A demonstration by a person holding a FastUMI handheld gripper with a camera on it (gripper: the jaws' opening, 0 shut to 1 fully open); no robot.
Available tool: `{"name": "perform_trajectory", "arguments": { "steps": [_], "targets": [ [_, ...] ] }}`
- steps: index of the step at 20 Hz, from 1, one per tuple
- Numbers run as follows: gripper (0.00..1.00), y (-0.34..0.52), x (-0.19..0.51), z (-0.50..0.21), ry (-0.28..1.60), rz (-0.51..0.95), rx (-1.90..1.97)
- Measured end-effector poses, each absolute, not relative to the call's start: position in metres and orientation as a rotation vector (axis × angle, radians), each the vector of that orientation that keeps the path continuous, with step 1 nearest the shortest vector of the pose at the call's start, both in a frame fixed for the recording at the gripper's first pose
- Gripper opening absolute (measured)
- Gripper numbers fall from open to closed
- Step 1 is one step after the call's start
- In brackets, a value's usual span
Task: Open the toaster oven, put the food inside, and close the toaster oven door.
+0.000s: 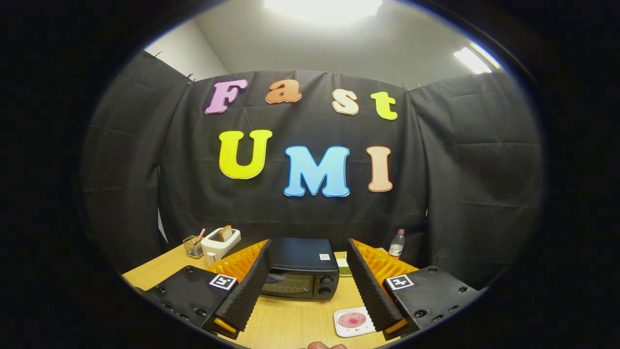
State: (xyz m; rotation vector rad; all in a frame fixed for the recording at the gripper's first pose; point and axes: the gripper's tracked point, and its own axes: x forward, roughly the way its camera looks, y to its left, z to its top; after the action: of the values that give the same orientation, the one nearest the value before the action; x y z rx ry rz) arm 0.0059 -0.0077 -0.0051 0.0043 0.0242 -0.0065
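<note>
Opening step not yet begun: my gripper hangs with fingers apart and empty, the closed toaster oven beyond them; food on the plate near right. Next I must reach its door.

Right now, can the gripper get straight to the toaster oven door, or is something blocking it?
Probably yes. The gripper is open, and the toaster oven sits just ahead between its fingers with its door shut. Bare table lies between them; the plate of food is off by the right finger, out of the path.
</note>
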Motion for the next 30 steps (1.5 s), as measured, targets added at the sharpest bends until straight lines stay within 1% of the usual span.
{"name": "perform_trajectory", "arguments": {
  "steps": [5, 14, 20, 24, 30],
  "targets": [
    [0.96, -0.002, 0.019, -0.007, 0.019, 0.008, -0.002],
    [0.96, 0.016, 0.061, -0.030, 0.096, 0.023, -0.007],
    [0.96, 0.048, 0.110, -0.064, 0.170, 0.062, -0.010],
    [0.97, 0.064, 0.138, -0.100, 0.244, 0.093, 0.020],
    [0.97, 0.081, 0.175, -0.150, 0.335, 0.100, 0.042]
  ]
}}
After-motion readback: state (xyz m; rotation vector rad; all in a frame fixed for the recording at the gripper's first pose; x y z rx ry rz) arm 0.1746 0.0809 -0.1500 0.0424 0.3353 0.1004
